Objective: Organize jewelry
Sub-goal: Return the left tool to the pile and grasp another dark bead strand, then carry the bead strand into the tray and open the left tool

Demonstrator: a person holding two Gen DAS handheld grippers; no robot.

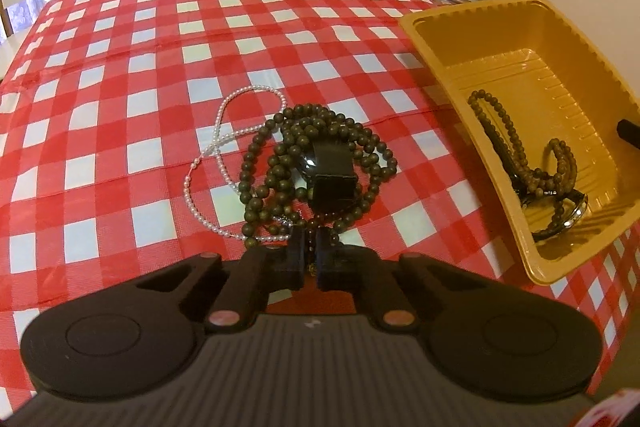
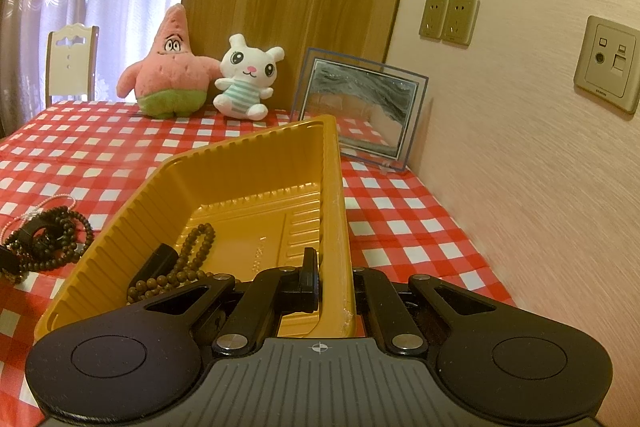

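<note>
The left gripper (image 1: pixel 309 247) pinches a strand of the dark bead strings (image 1: pixel 316 163) heaped mid-table beside the pearl necklace (image 1: pixel 224 131); limp and tangle-prone. The right gripper (image 2: pixel 332 281) clamps the yellow tray (image 2: pixel 256 147) rim, near the table's right edge.

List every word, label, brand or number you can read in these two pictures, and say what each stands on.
None can be read for certain.
Beige wall data socket plate: a tiny dark brand line on its lower edge, too small to read.
Yellow ribbed plastic tray: faint embossed marks on its floor, illegible.
</note>
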